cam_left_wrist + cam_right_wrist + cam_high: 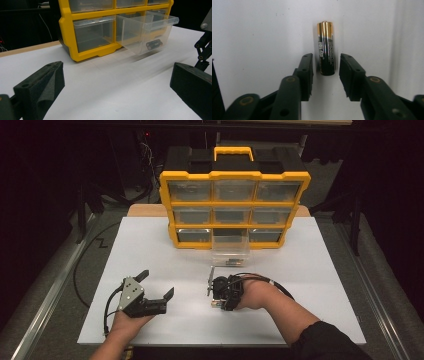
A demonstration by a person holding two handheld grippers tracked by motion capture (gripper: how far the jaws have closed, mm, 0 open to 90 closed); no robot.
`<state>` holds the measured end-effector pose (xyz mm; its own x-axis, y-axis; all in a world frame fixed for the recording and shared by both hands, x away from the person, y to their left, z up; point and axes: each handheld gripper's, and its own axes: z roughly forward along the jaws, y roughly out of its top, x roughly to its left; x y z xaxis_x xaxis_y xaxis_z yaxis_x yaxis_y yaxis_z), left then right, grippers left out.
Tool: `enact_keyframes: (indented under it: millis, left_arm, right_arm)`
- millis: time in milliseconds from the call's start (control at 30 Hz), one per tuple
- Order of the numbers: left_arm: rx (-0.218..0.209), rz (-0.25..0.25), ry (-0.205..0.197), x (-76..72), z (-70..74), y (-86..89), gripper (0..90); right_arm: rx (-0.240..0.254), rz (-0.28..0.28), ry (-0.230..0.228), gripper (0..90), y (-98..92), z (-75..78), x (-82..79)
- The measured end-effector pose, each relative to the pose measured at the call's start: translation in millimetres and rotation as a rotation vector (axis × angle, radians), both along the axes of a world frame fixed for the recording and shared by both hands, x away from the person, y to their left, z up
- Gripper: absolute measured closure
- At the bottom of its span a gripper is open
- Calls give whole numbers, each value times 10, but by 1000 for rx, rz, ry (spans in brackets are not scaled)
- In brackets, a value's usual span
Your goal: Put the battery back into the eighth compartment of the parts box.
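Observation:
A black and gold battery (326, 48) lies on the white table. In the right gripper view my right gripper (326, 72) points down at it, one jaw on each side of its black end. A narrow gap shows on both sides, so the pads do not press on it. In the high view that right gripper (220, 295) hangs just in front of the pulled-out clear drawer (230, 250). My left gripper (157, 283) rests at the left of the table, wide open with nothing between its jaws. In its own view the left gripper (116, 80) faces the drawer (147, 32).
A yellow and black organizer (232, 175) with clear drawers stands at the back of the white table (300, 285). Its bottom middle drawer is pulled out, with a few batteries (153, 43) inside. Bare table lies between the two hands and to the right.

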<state>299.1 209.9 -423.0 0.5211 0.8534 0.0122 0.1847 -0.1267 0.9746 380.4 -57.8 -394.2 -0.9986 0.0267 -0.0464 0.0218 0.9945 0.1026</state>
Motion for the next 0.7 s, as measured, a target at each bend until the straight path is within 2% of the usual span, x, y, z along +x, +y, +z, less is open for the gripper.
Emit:
enact_keyframes:
  millis: [400, 700]
  left_arm:
    - [3, -1, 1, 2, -1, 1, 4]
    - [3, -1, 1, 3, -2, 1, 4]
  right_arm:
    - [-1, 22, 0, 781, 57, -28, 7]
    - [-3, 32, -7, 790, 27, -1, 5]
